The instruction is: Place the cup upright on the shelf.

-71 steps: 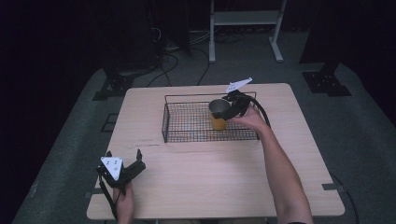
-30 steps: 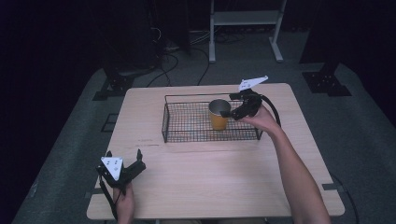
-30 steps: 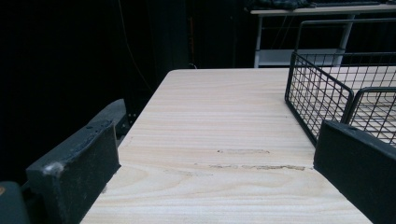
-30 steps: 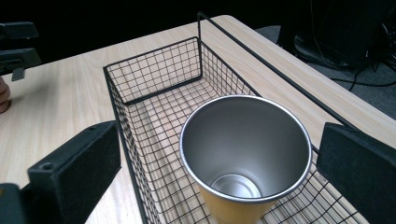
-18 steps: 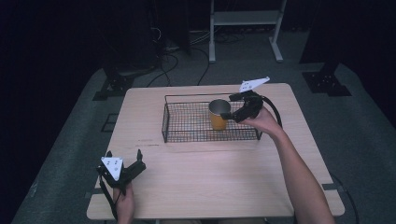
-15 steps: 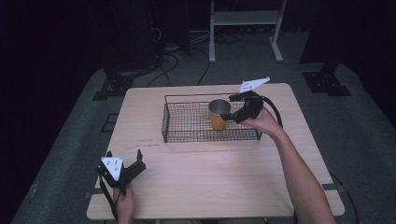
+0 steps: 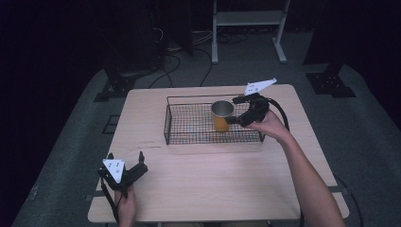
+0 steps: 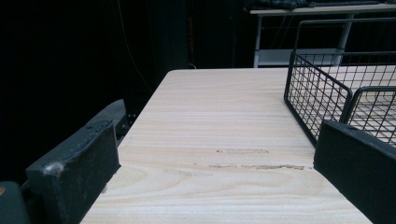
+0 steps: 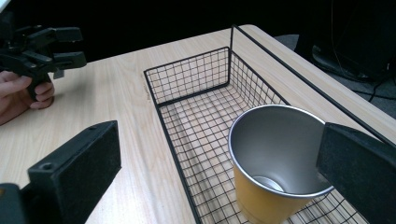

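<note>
An orange cup with a silver inside stands upright in the right part of a black wire basket. My right gripper hovers just to the cup's right, open, its jaws spread wider than the cup and not touching it. From the right gripper view, the cup stands between the jaws of the right gripper, nearer the right-hand one. My left gripper rests open near the table's front left corner, with nothing held. In its own view, the left gripper frames bare wood, with the basket ahead on the right.
The wooden table has bare room between the basket and its front edge. The left hand and left gripper appear far off in the right gripper view. A white metal stand and cables lie on the dark floor behind the table.
The right gripper has let go of the cup and drawn back a little to the right. The cup stays upright in the basket. The left gripper has not moved.
</note>
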The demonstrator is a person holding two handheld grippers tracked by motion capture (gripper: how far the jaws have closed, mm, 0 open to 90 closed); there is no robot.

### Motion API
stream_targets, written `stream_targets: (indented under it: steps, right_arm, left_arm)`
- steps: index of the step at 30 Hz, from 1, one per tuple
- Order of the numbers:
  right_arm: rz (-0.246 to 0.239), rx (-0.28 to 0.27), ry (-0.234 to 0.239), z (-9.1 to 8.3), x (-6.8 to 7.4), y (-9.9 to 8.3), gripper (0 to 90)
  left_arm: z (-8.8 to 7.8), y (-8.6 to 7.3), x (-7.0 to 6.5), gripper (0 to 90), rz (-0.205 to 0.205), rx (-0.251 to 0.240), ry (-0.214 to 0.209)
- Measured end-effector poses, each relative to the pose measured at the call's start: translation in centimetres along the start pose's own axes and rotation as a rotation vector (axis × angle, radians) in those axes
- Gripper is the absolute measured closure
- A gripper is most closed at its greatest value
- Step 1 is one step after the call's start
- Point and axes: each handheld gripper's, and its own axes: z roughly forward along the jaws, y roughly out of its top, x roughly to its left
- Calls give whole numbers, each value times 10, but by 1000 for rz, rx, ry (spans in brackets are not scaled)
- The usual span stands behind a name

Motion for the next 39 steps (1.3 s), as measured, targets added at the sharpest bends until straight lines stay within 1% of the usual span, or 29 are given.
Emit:
stream_targets:
  steps: [2,5,7,10,13,15,18,25,27,28,30,32,37,39]
  right_arm:
    - [-5,-9,-6,-2,2,-2,0]
    - [4,-9,-5,-6,3,-7,0]
    - [20,1,4,-9,3,-10,0]
    - [16,-12,-9,-14,4,-14,0]
    - [26,-11,-11,-18,5,-18,0]
    - [39,-13,-3,-22,5,-21,0]
    - [37,-13,-8,-25,7,-24,0]
    - [40,-13,-3,-27,10,-32,0]
    - [47,-3,7,-27,11,-33,0]
    - [47,-1,9,-27,11,-33,0]
    - [40,-13,4,-28,14,-34,0]
    - [41,-9,7,-29,15,-36,0]
    - [50,0,21,-29,19,-44,0]
    - [44,-10,18,-30,22,-49,0]
  left_arm:
    - [0,0,0,0,0,0,0]
    - [0,0,0,0,2,0,0]
    - [0,0,0,0,2,0,0]
    - [0,0,0,0,2,0,0]
    - [0,0,0,0,1,1,0]
    - [0,0,0,0,1,1,0]
    - [0,0,0,0,2,1,1]
    - [0,0,0,0,2,0,0]
    - [0,0,0,0,2,0,0]
    - [0,0,0,0,2,1,0]
    - [0,0,0,0,2,1,0]
    - [0,0,0,0,4,1,-1]
    - [0,0,0,0,5,2,0]
    - [0,0,0,0,3,2,2]
